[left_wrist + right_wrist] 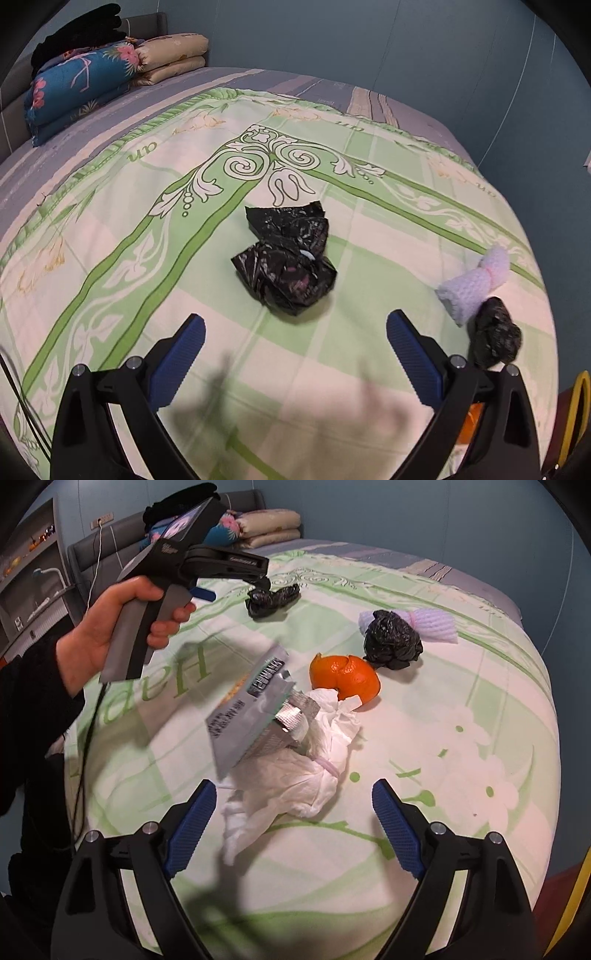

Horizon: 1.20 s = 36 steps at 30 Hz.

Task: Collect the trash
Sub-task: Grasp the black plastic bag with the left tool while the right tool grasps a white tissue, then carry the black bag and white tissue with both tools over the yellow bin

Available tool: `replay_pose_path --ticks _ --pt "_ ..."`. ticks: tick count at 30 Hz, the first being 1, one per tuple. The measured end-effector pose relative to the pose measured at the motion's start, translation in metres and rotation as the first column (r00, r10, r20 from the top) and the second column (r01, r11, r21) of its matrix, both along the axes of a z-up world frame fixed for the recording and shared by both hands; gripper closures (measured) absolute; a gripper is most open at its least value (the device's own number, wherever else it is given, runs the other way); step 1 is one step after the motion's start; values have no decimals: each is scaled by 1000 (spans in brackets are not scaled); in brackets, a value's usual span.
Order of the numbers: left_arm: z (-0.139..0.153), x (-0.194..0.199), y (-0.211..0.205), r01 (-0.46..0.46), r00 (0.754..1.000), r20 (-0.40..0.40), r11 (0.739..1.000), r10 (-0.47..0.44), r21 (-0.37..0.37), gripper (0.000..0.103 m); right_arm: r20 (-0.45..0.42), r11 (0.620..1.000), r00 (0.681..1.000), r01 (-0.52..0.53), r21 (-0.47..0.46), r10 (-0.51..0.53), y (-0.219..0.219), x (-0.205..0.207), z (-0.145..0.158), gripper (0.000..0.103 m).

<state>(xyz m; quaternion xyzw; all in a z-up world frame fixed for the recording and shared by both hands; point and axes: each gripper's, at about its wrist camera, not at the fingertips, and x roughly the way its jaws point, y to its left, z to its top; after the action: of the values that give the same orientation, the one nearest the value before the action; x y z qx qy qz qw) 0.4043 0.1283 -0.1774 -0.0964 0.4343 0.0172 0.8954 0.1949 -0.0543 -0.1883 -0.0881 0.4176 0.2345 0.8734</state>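
No bin or bag stands open in either view; the trash lies loose on the green patterned bedspread (110,266). Ahead of the left gripper (295,325), whose jaws stand wide and hold nothing, sits a crumpled black plastic bag (286,258). To its right a second black wad (495,338) touches a white foam net (476,280). The right gripper (293,794), jaws wide and holding nothing, faces white tissue (295,782) just ahead, under a silver wrapper (255,709), with orange peel (345,677) beyond. The wrapper's print is blurred.
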Motion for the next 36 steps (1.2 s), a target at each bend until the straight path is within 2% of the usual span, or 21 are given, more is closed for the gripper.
replay_pose_path --ticks 4,9,11,13,16,20,22,25,28,36 --pt "-7 25 2 1 999 -33 1000 -2 -4 8 -25 1000 1000 -10 -7 10 1 9 -5 30" --pt "-22 53 1 -6 996 -84 999 9 43 9 -75 1000 997 -28 -1 27 1 20 -12 40" --pt "-27 59 3 -19 995 -97 999 23 40 15 -101 999 994 -40 4 40 1 23 -16 47" --pt "-33 66 6 -28 993 -115 998 33 50 31 -112 999 993 -48 12 49 2 27 -18 54" --pt "-44 71 7 -22 989 -143 999 29 46 44 -119 998 991 -54 16 55 2 33 -19 61" --pt "-51 78 5 -25 988 -152 996 38 84 49 -128 999 991 -49 24 51 3 46 -20 73" --pt "-51 82 6 -26 988 -148 996 39 86 57 -119 999 992 -48 21 50 4 51 -20 78" --pt "-50 87 9 -27 989 -141 997 37 77 64 -106 999 994 -38 22 40 7 58 -18 80" --pt "-48 89 15 -40 991 -127 998 46 48 67 -90 1000 996 -22 21 24 7 70 -17 81" --pt "-44 93 29 -66 991 -113 998 65 -2 70 -43 999 999 17 33 -16 9 96 -9 82"
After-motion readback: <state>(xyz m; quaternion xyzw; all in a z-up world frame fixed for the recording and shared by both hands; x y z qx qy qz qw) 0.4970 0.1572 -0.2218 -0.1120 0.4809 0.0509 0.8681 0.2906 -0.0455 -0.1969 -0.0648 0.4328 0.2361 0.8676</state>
